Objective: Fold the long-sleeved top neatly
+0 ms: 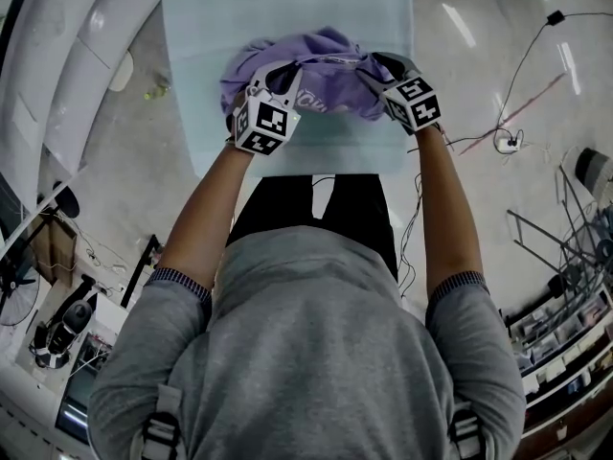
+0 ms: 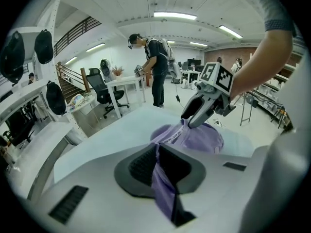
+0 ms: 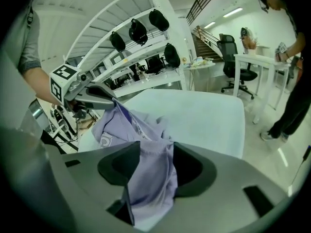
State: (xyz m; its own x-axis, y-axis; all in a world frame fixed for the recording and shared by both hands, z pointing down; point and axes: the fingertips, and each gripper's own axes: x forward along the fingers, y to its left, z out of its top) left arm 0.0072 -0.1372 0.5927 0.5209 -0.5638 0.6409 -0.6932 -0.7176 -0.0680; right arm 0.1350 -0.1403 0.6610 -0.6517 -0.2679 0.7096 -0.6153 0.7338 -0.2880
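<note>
Held out forward and angled down, left tool [image 1: 281, 75] and right tool [image 1: 371, 64] each clamp the bunched purple top [image 1: 326, 89].

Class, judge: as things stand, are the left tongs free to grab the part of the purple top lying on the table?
Probably not yet: the left tongs are already shut on a fold of the top and would have to let go first. Otherwise nothing on the table blocks the way.
</note>
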